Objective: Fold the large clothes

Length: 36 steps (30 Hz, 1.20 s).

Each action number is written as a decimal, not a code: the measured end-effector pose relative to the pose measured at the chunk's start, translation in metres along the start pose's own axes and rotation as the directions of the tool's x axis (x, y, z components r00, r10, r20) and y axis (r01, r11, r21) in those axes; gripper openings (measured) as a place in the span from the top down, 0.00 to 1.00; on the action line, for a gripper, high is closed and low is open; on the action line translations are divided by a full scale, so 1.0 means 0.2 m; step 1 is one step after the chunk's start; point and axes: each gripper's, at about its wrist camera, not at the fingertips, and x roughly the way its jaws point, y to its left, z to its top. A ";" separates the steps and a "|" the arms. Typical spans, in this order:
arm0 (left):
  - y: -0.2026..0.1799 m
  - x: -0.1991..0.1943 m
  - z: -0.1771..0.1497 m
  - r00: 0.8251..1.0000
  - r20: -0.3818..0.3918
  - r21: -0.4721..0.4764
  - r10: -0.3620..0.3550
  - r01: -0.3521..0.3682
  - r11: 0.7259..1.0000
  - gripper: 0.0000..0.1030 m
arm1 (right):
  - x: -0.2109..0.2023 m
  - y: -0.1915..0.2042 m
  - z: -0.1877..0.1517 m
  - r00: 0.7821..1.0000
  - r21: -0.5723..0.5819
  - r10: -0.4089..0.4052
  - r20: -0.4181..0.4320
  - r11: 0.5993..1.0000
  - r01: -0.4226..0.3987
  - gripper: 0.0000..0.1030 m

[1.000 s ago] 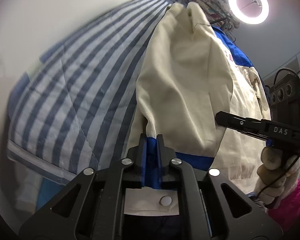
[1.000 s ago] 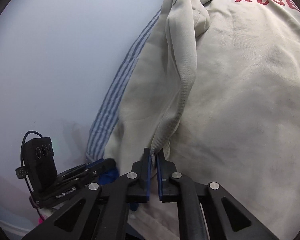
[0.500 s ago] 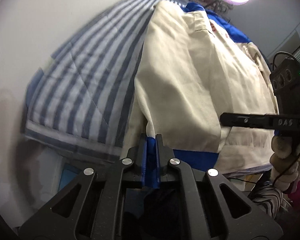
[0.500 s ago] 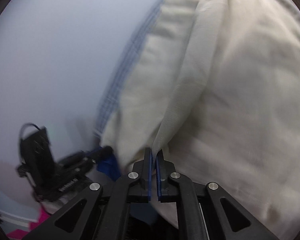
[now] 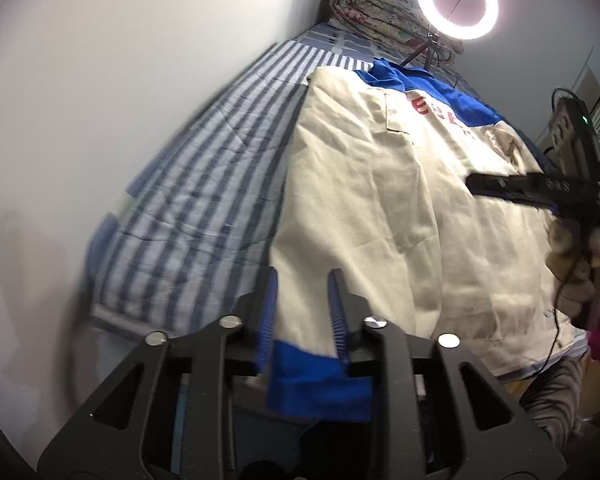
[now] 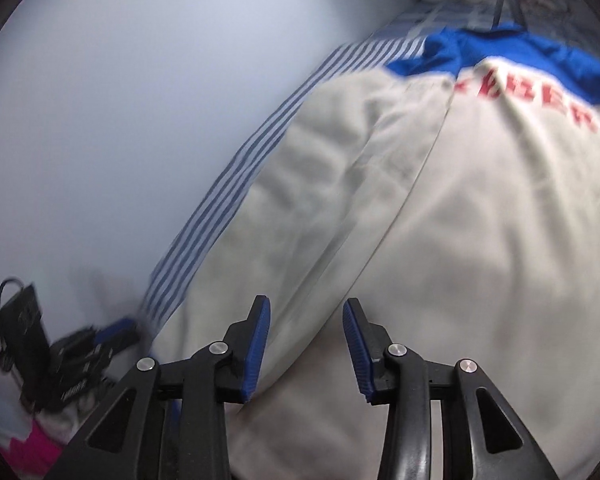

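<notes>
Jacket (image 5: 380,208), cream with blue trim, flat on striped bed (image 5: 204,184).
Left claw (image 5: 302,308) and right claw (image 6: 305,344): both spread apart, fabric lying between.

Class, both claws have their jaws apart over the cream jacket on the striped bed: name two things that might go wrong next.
1. The blue cuff lies between the left claw jaws; pulling back may drag it and undo the fold.
2. The jacket hem lies near the bed edge; it may slide off.
</notes>
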 end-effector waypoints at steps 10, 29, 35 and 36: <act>-0.04 0.24 -0.12 0.994 -0.091 0.046 0.064 -0.060 0.997 0.74 | 0.36 -0.08 0.22 0.968 -0.119 -0.251 -0.003 0.961 0.249 0.67; 0.14 0.20 -0.11 0.996 -0.079 -0.091 -0.030 0.022 0.996 0.32 | 0.41 -0.04 0.73 0.981 -0.026 -0.166 0.100 0.985 0.169 0.63; 0.24 0.22 -0.14 0.992 -0.103 -0.150 -0.069 0.053 0.987 0.32 | 0.70 -0.05 0.83 0.984 -0.012 -0.168 0.054 0.986 0.169 0.63; 0.23 0.22 -0.14 0.992 -0.102 -0.151 -0.074 0.058 0.987 0.32 | 0.75 -0.05 0.83 0.981 -0.020 -0.188 0.041 0.982 0.189 0.63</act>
